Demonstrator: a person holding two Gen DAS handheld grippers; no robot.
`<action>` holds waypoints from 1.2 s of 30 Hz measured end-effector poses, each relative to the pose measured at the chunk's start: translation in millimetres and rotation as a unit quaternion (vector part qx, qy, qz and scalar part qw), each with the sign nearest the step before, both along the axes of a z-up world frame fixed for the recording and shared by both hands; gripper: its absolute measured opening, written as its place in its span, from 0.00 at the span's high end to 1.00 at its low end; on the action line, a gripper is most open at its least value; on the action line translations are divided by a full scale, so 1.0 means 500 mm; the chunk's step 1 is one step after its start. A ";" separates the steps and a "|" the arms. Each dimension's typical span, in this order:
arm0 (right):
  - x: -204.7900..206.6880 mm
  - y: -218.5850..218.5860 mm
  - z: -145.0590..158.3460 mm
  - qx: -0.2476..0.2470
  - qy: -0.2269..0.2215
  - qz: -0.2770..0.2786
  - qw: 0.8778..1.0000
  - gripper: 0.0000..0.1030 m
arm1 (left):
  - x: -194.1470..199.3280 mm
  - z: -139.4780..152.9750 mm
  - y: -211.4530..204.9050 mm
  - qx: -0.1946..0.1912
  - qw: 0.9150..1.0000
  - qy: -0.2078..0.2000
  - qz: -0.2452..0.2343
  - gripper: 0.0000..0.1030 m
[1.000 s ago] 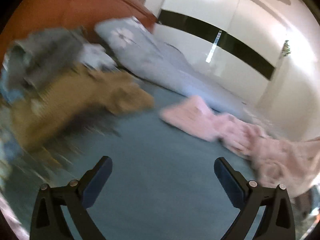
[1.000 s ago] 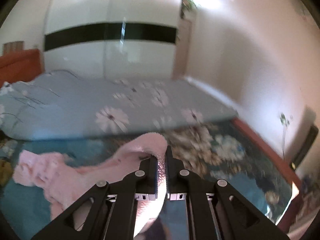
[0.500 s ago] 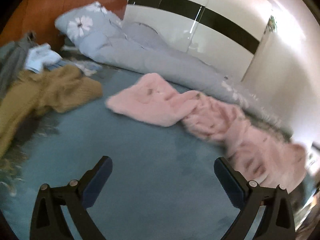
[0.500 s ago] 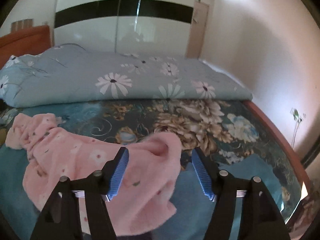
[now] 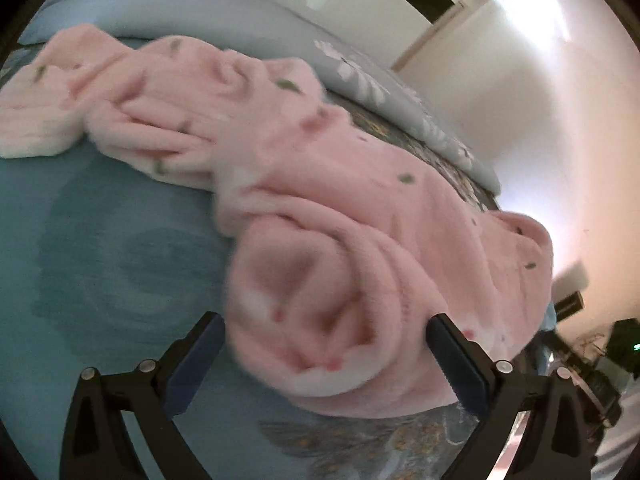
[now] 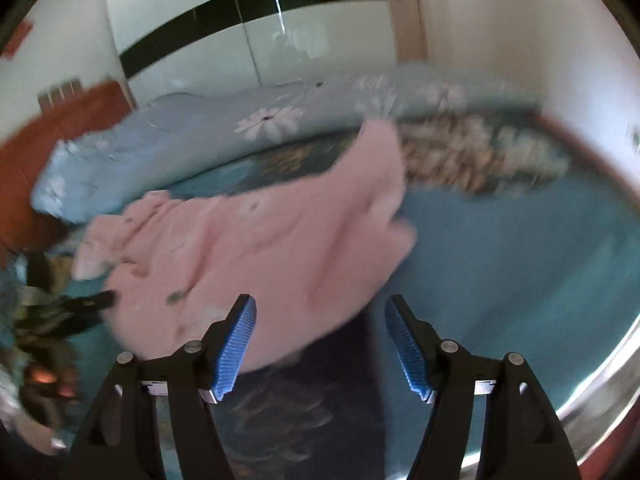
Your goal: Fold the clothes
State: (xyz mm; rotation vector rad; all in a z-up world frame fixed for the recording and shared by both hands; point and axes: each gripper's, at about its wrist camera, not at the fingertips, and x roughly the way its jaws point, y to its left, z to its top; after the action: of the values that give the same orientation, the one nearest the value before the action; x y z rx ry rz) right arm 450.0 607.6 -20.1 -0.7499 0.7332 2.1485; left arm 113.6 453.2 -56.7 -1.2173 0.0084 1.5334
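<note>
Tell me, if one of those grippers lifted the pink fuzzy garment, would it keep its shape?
Probably not. The pink garment lies in soft rolls and creases on the bed, so it would likely droop. Its fleecy pile suggests it grips rather than slips.

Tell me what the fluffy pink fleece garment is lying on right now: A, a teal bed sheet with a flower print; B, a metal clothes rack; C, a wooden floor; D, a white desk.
A: the fluffy pink fleece garment lies crumpled on the teal flower-print bed sheet.

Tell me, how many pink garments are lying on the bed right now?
1: a pink fleece garment sprawled across the blue bedsheet, beside the flowered quilt. Other pieces might be hidden in its folds.
</note>
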 end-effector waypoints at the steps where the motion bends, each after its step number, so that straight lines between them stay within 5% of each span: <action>1: -0.002 -0.001 -0.018 -0.018 0.009 0.002 1.000 0.34 | 0.008 0.004 0.003 0.003 1.000 0.003 -0.005 0.03; 2: -0.006 0.000 -0.034 -0.030 0.012 0.004 0.999 0.34 | 0.015 0.008 0.004 0.007 1.000 0.009 -0.009 0.04; 5: -0.024 0.004 -0.062 -0.034 0.004 -0.006 0.999 0.34 | 0.025 0.016 0.007 0.006 1.000 0.020 -0.012 0.27; 7: -0.033 0.006 -0.060 -0.029 0.006 -0.015 0.999 0.32 | 0.019 0.013 0.010 -0.002 1.000 0.020 -0.003 0.55; 10: -0.045 0.005 -0.053 -0.029 0.015 -0.023 0.999 0.31 | 0.013 0.018 0.003 0.015 1.000 0.012 0.013 0.67; 16: -0.068 -0.011 -0.053 -0.038 0.036 0.006 0.999 0.31 | -0.046 0.073 -0.045 0.066 0.995 0.009 0.070 0.73; 24: -0.131 0.020 -0.082 -0.110 0.113 0.008 0.987 0.34 | -0.140 0.150 -0.163 0.114 0.980 0.059 0.154 0.73; 26: -0.157 0.012 -0.072 -0.112 0.129 0.023 0.985 0.52 | -0.164 0.159 -0.220 0.121 0.973 0.068 0.186 0.74; 28: -0.190 0.000 -0.056 -0.105 0.129 0.045 0.985 0.77 | -0.188 0.172 -0.280 0.127 0.963 0.077 0.223 1.00; 29: -0.209 -0.005 -0.046 -0.100 0.127 0.057 0.985 0.84 | -0.201 0.180 -0.306 0.131 0.959 0.078 0.238 1.00; 32: -0.246 -0.027 -0.008 -0.077 0.131 0.089 0.984 0.90 | -0.238 0.195 -0.369 0.131 0.953 0.076 0.263 1.00; 36: -0.259 -0.047 0.041 -0.051 0.154 0.111 0.981 0.91 | -0.243 0.169 -0.400 0.119 0.955 0.079 0.259 0.96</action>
State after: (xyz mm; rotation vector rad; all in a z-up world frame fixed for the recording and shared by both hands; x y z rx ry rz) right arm 320.2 584.3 0.3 -0.5792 0.9644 2.4788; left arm -8.1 252.9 27.6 -0.9409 -0.4094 2.0170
